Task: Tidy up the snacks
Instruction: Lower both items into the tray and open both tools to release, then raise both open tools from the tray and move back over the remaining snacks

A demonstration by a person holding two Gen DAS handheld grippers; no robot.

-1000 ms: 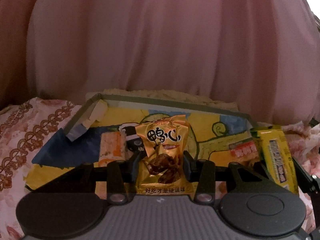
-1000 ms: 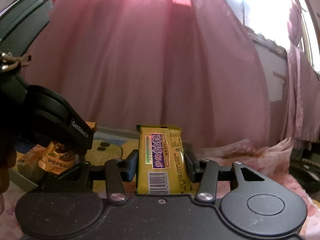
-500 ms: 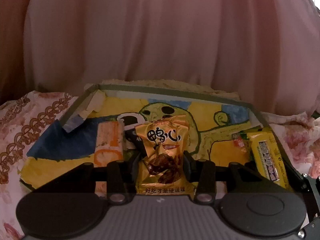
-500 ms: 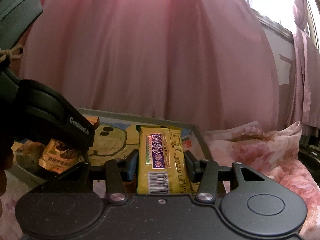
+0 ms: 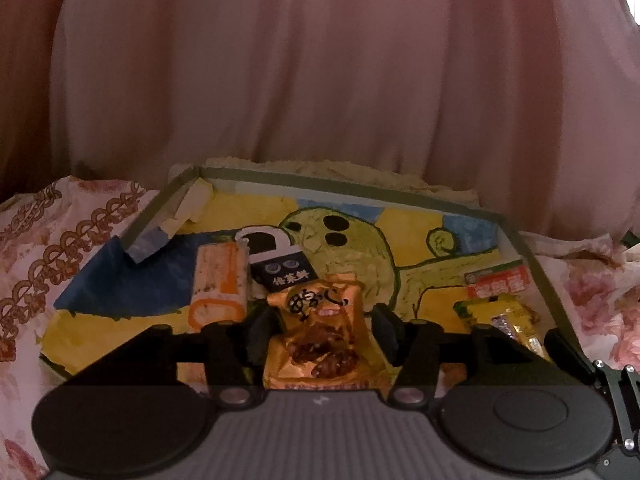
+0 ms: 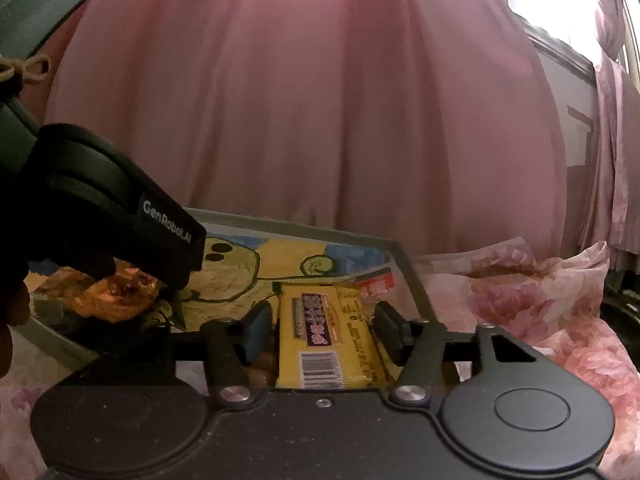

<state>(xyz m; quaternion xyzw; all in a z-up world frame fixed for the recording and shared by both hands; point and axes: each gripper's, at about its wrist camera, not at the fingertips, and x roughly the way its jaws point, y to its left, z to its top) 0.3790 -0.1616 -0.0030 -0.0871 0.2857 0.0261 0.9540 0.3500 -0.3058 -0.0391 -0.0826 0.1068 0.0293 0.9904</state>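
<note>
A shallow tray (image 5: 340,189) with a yellow, blue and green cartoon painted on its floor lies on floral cloth. My left gripper (image 5: 322,330) is open, and the orange snack packet (image 5: 320,332) slumps on the tray floor between its fingers. My right gripper (image 6: 324,332) is open too. The yellow snack bar (image 6: 328,336) lies flat between its fingers at the tray's right end (image 6: 412,280). In the left wrist view this yellow bar (image 5: 504,316) shows at the right. The right wrist view has the orange packet (image 6: 108,292) under the left gripper's body (image 6: 120,216).
Also in the tray are an orange-and-white bar (image 5: 218,280), a dark blue packet (image 5: 282,272) and a red-and-green packet (image 5: 498,284). Floral bedding (image 6: 540,300) surrounds the tray. A pink curtain (image 5: 320,80) hangs close behind its far rim.
Both grippers moved down and forward over the tray. Their fingers spread apart, letting go of the orange packet and the yellow bar, which now rest in the tray.
</note>
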